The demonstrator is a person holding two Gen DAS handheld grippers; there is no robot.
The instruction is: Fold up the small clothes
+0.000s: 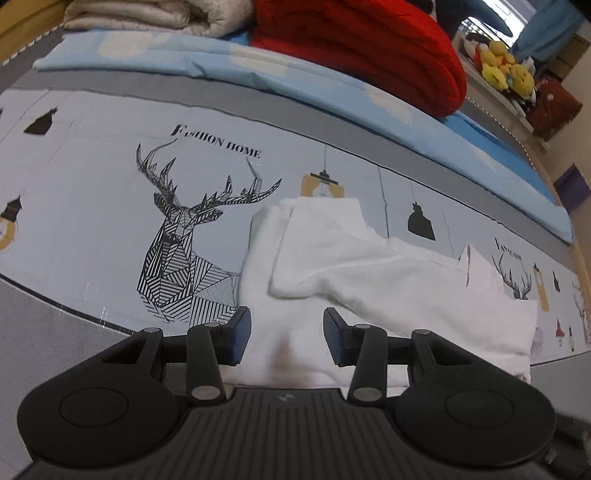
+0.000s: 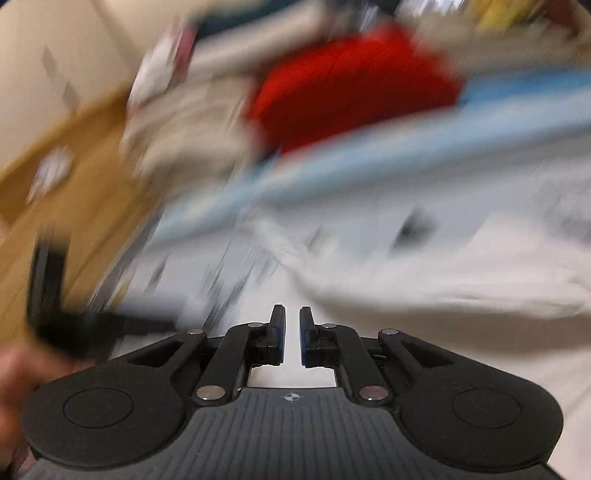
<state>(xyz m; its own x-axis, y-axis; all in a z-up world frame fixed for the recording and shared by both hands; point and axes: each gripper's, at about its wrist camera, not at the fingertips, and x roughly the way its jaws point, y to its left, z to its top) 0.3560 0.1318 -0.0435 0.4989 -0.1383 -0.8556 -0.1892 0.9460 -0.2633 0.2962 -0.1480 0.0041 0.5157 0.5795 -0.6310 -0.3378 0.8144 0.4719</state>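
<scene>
Two grippers: left gripper (image 1: 287,339) spread wide over white garment (image 1: 369,273), lying partly folded on deer-print sheet (image 1: 110,192). Right gripper (image 2: 292,336) nearly shut, empty; view blurred. Behind: red blanket (image 1: 365,48), plush toys (image 1: 506,68).

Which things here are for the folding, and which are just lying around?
For the folding:
- white garment, partly folded on the printed sheet
- left hand-held gripper, open, over the garment's near edge
- right hand-held gripper, nearly closed, holding nothing; its view is blurred

Just lying about:
- red blanket
- beige quilt
- yellow plush toys
- deer-print sheet
</scene>
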